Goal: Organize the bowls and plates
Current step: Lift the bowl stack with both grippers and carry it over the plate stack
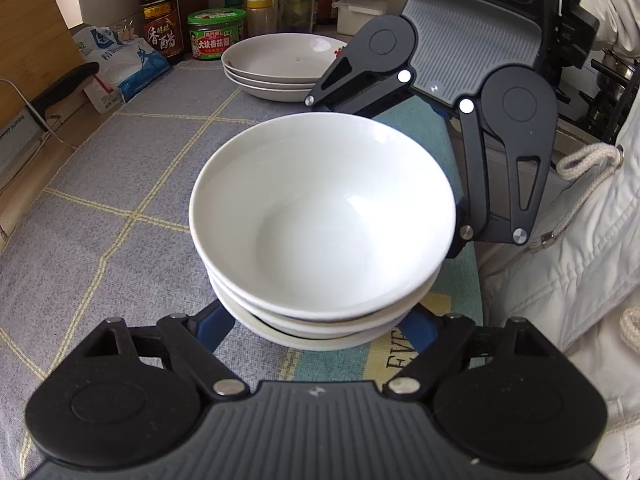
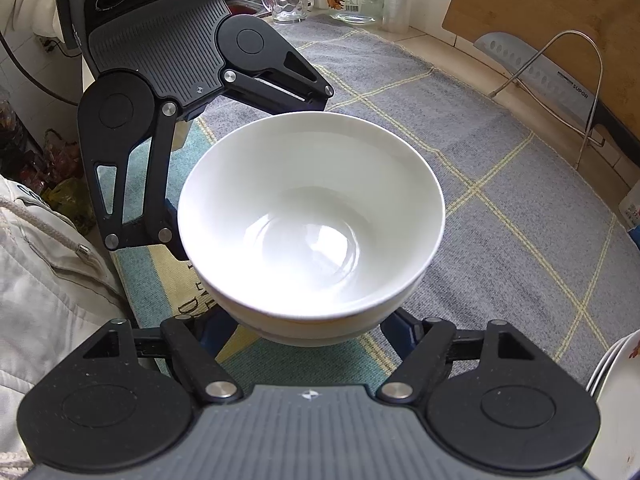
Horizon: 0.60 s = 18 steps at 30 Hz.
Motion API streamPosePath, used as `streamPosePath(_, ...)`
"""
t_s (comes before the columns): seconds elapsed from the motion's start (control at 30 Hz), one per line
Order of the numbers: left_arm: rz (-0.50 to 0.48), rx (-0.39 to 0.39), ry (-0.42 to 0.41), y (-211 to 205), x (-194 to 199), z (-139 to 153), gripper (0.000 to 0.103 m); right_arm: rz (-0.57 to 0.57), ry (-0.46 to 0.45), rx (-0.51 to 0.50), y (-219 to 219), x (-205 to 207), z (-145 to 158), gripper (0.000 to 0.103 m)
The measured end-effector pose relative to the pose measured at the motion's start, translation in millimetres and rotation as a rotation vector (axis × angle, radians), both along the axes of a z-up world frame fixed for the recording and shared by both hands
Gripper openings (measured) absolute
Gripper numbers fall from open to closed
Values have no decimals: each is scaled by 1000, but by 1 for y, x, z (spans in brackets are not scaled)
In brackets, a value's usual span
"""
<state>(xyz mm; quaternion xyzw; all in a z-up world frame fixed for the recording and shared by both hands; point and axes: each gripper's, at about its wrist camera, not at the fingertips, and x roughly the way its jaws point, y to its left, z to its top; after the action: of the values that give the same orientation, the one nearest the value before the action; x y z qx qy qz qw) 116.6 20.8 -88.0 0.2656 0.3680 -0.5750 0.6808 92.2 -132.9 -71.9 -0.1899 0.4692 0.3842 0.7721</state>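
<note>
A stack of 3 white bowls (image 1: 320, 224) stands on the grey checked counter mat (image 1: 120, 184), with both handheld grippers straddling it from opposite sides. The bowl-stacking step looks all but done, so the next move probably calls for backing both grippers away without nudging the pile.

The left gripper (image 1: 320, 332) has its blue fingers either side of the bottom bowl. Whether the pads press on it cannot be told, as the bowls hide the tips. The right gripper (image 2: 308, 336) likewise flanks the base of the pile, and its contact is hidden too.

Behind the bowls, well apart, a second stack of about 3 shallow plates (image 1: 280, 66) sits already nested, the top one empty but for a red pattern at its rim.

The top bowl (image 2: 312, 216) is empty and clean. Beyond the plates a soy sauce bottle (image 1: 160, 8) and a green-lidded jar (image 1: 216, 34) line the wall.
</note>
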Motion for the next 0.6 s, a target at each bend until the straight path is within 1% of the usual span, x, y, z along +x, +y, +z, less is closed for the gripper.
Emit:
streamPosePath(0.27, 12, -14, 6, 3, 2, -1, 87, -17, 11, 19, -2, 0, 0, 83)
streamPosePath(0.37, 2, -16, -11, 3, 0, 0, 86, -21, 8, 21, -2, -1, 1, 83)
streamPosePath(0.6, 10, -14, -21, 3, -2, 0, 86, -22, -4, 10, 0, -2, 2, 82)
